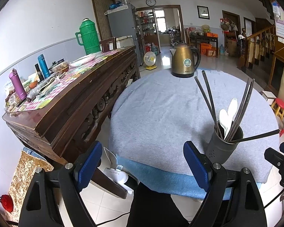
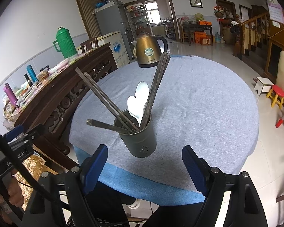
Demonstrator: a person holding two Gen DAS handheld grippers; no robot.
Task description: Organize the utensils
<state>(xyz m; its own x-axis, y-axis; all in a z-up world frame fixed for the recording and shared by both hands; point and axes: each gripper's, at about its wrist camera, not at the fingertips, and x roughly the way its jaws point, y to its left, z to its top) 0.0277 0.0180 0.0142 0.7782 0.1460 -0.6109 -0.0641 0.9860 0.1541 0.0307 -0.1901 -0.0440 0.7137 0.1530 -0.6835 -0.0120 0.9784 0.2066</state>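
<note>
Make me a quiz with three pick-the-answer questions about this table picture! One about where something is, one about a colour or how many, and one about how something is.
1. Where are the chopsticks?
A. In the holder
B. Flat on the cloth
C. In the kettle

2. How many white spoons stick out of the holder?
A. None
B. Two
C. Five

3. How is the right gripper?
A. Shut on a spoon
B. Shut on the kettle
C. Open, holding nothing

Answers:
1 A, the sticks fan out of the holder's mouth.
2 B, two white spoon ends show side by side.
3 C, its blue pads stand wide apart with only cloth between them.
</note>
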